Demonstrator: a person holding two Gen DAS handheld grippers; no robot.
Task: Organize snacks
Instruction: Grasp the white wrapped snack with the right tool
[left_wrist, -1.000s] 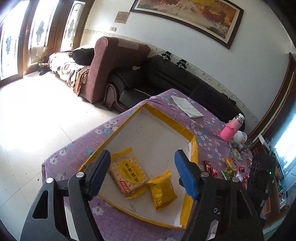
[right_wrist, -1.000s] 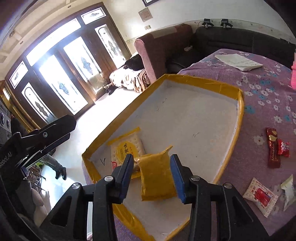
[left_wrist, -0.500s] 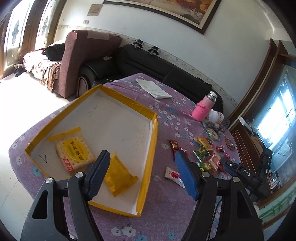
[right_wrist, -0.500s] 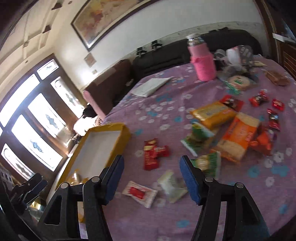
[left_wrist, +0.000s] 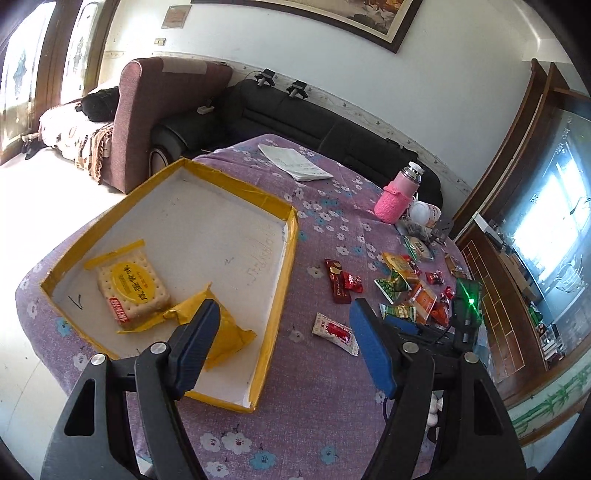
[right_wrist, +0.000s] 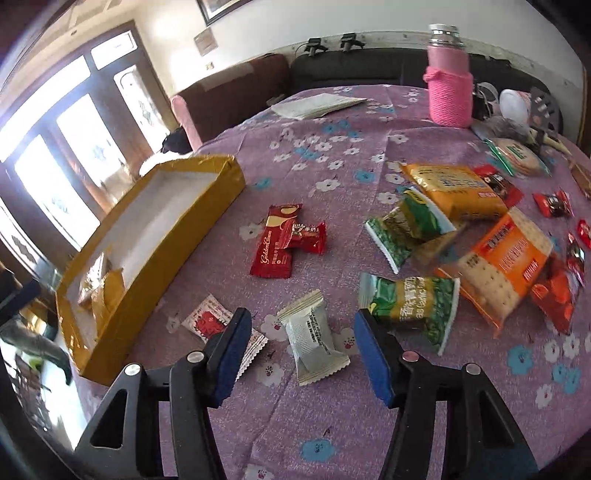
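A yellow-rimmed white tray (left_wrist: 284, 258) lies on the purple table and holds a biscuit pack (left_wrist: 129, 286) and a yellow packet (left_wrist: 225, 332). My left gripper (left_wrist: 280, 332) is open and empty above the tray's near right corner. My right gripper (right_wrist: 303, 343) is open and empty, low over a white-grey packet (right_wrist: 312, 341) that lies between its fingers. Loose snacks lie around: a red bar (right_wrist: 277, 240), a green packet (right_wrist: 413, 302), an orange cracker pack (right_wrist: 502, 262) and a white sachet with red print (right_wrist: 210, 321). The tray (right_wrist: 177, 236) shows at the left of the right wrist view.
A pink-sleeved flask (right_wrist: 448, 85) and folded papers (right_wrist: 317, 105) stand at the far side of the table. More small sweets (right_wrist: 554, 205) lie at the right. Sofas (left_wrist: 325, 122) are behind the table. The table edge is near the left gripper.
The right gripper let go of the yellow packet in the tray and swung right over the loose snacks, opening wider. The left gripper also swung right and stayed open.
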